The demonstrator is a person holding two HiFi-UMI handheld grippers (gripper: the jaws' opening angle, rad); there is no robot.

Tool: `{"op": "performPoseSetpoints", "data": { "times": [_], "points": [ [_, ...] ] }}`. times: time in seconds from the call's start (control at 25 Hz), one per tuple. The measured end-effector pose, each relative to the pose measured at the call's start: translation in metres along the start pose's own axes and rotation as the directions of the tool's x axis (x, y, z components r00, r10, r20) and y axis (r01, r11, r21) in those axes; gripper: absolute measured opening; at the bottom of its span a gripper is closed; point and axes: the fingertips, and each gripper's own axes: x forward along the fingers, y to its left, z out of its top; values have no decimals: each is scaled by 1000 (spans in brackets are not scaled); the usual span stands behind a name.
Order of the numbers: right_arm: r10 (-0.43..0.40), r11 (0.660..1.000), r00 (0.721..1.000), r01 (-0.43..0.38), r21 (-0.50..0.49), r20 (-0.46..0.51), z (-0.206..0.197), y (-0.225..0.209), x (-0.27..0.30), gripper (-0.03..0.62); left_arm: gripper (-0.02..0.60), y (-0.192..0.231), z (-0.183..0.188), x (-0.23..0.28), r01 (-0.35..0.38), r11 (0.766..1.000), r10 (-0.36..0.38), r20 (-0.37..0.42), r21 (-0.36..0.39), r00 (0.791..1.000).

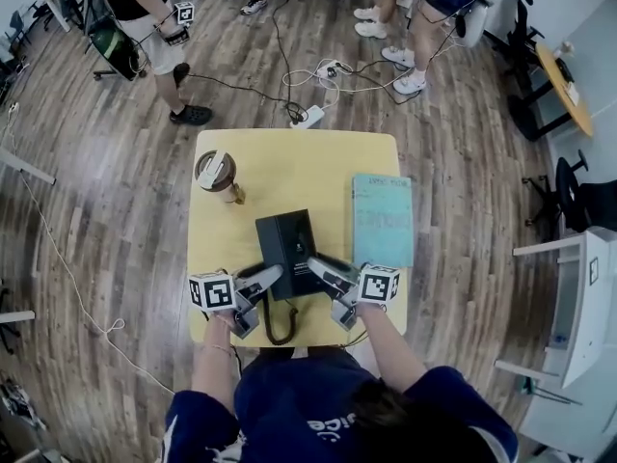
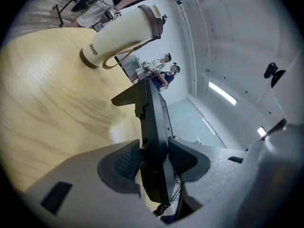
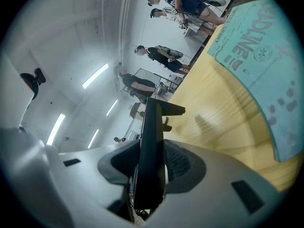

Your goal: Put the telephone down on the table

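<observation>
While black telephone (image 1: pixel 286 247) is over yellow table (image 1: pixel 289 167), left gripper (image 2: pixel 154 159) and right gripper (image 3: pixel 151 161) each clamp one edge, jaws part-closed.

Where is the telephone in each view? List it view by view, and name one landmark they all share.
Head view: the black telephone is at centre, over the table's near half.
Left gripper view: the telephone stands edge-on at lower centre.
Right gripper view: the telephone stands edge-on at lower centre.
Shared landmark: the yellow wooden table, at left in the left gripper view and at right in the right gripper view.
</observation>
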Motion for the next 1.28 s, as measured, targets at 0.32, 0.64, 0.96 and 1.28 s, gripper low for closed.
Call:
{"op": "performPoseSetpoints", "data": {
  "times": [0.32, 0.64, 0.96, 1.28],
  "points": [
    [-14, 1000, 1000, 15, 13, -12, 2, -18, 7, 164, 183, 16, 4, 9, -22, 1000, 22, -16, 5, 1000],
    [-52, 999, 998, 52, -15, -34, 2, -30, 5, 172, 183, 22, 1, 20, -66, 997, 68, -58, 35, 996],
    [-90, 995, 991, 86, -42, -95, -9, -35, 4, 179, 183, 25, -9, 21, -101, 992, 109, -120, 70, 987],
    [-141, 988, 977, 128, -91, -158, -16, -45, -2, 184, 183, 30, -24, 29, -130, 987, 144, -169, 94, 975]
  ]
}}
